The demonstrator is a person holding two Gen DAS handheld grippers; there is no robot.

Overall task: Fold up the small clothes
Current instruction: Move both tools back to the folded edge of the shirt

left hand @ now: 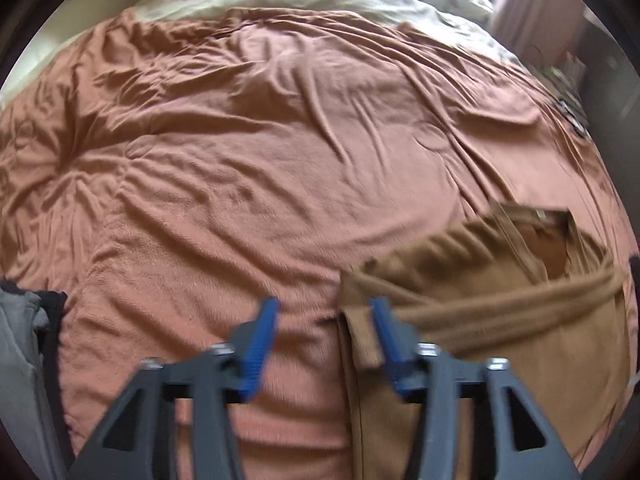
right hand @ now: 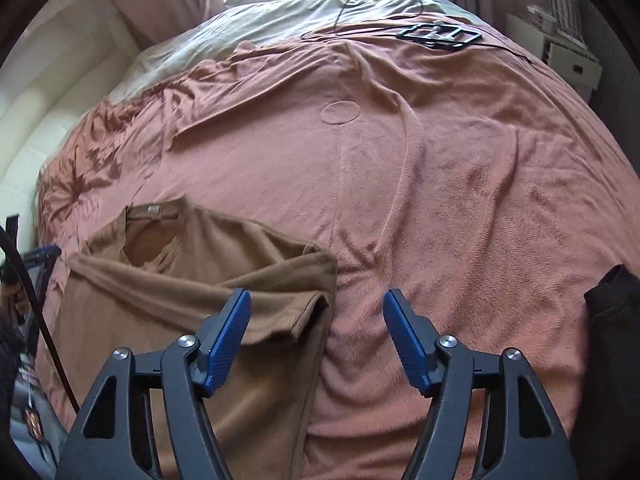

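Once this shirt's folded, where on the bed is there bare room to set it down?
Widest bare stretch: the blanket right of the brown shirt, up to the black frame and cable far off and the dark garment at the right edge. Also left of the shirt, toward the grey cloth. Crowded around the shirt itself.

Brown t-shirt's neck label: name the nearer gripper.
Hard to call. Left gripper hovers at the brown t-shirt's left edge, right gripper at its right edge.

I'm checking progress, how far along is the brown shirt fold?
Done: the shirt lies on the bedspread with both sleeves folded in. In hand: nothing; left gripper and right gripper are open, empty. Left: folding its length.
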